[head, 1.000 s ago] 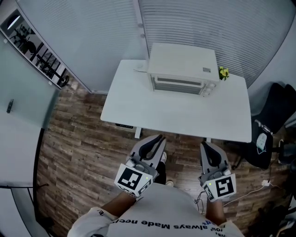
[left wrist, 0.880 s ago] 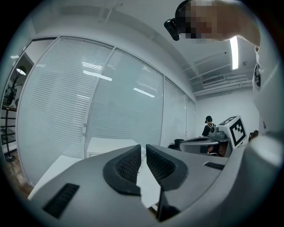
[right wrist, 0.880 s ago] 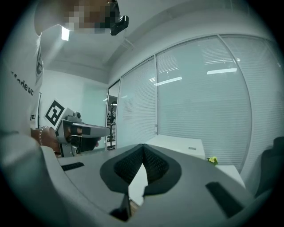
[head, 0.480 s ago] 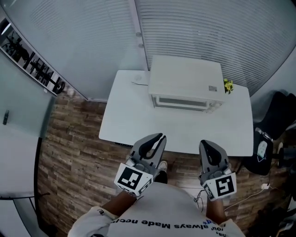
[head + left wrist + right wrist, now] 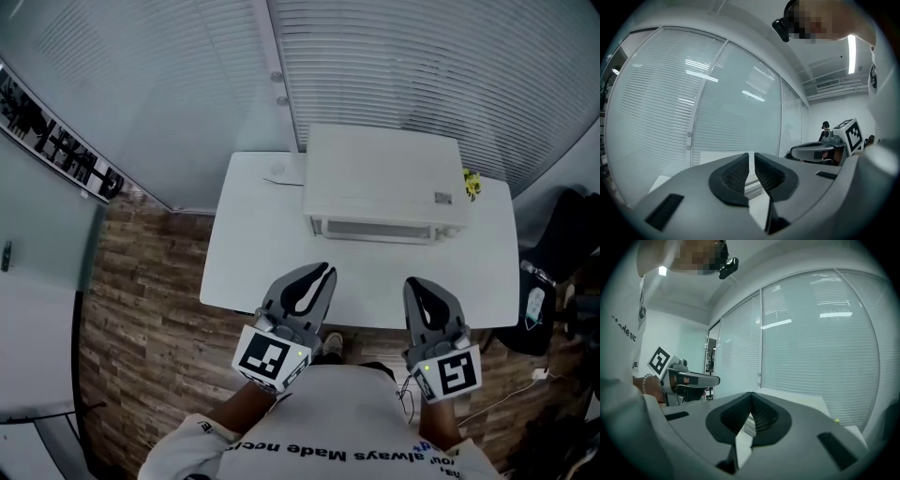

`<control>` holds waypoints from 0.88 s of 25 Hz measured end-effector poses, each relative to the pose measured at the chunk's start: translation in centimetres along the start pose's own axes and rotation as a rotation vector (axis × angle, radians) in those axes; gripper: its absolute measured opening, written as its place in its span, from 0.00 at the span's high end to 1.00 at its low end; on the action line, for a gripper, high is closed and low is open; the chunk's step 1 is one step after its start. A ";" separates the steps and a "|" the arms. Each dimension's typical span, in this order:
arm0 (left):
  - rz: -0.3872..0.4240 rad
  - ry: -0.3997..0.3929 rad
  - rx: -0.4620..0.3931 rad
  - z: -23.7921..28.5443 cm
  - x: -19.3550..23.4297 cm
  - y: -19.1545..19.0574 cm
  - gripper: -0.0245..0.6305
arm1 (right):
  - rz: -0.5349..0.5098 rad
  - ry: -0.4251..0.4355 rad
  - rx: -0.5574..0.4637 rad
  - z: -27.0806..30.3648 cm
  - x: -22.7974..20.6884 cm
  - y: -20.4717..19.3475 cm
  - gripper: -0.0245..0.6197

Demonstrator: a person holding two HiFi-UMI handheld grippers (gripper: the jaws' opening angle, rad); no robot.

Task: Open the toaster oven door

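The toaster oven (image 5: 384, 183) stands at the far edge of the table (image 5: 253, 253). Your left claw (image 5: 317, 276) is slightly apart, your right claw (image 5: 417, 285) closed, both empty. Its door (image 5: 375, 228) is probably stiff and smooth; take it near the upper edge.

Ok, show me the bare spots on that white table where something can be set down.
Widest: the table strip between the toaster oven front and the near edge. Also free: the left end beside the oven. Crowded: the right side, a narrow margin with a small yellow object at the back.
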State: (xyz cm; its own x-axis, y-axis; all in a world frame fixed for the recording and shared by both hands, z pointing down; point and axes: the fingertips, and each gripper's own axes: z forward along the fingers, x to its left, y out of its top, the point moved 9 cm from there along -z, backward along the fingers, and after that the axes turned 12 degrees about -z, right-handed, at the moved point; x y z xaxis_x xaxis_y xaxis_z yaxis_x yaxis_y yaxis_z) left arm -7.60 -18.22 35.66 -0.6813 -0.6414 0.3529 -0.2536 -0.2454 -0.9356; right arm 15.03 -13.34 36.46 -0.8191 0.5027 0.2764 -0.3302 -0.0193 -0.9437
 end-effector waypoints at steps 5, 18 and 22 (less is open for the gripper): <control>-0.008 0.005 0.021 0.8 1.3 -0.4 0.88 | 0.003 -0.008 0.007 1.0 -0.1 -0.2 0.95; -0.072 0.075 0.081 3.6 5.1 -4.4 0.85 | -0.028 -0.022 0.004 0.1 0.2 0.3 0.95; -0.082 0.133 0.118 5.4 6.9 -6.1 0.82 | -0.038 -0.023 0.004 -0.2 0.2 0.4 0.95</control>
State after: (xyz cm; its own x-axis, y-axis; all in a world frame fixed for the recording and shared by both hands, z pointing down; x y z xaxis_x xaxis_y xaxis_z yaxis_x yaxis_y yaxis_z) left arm -7.08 -25.09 43.88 -0.7480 -0.5162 0.4172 -0.2352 -0.3817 -0.8939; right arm 14.80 -13.03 36.09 -0.8168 0.4828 0.3158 -0.3630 -0.0046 -0.9318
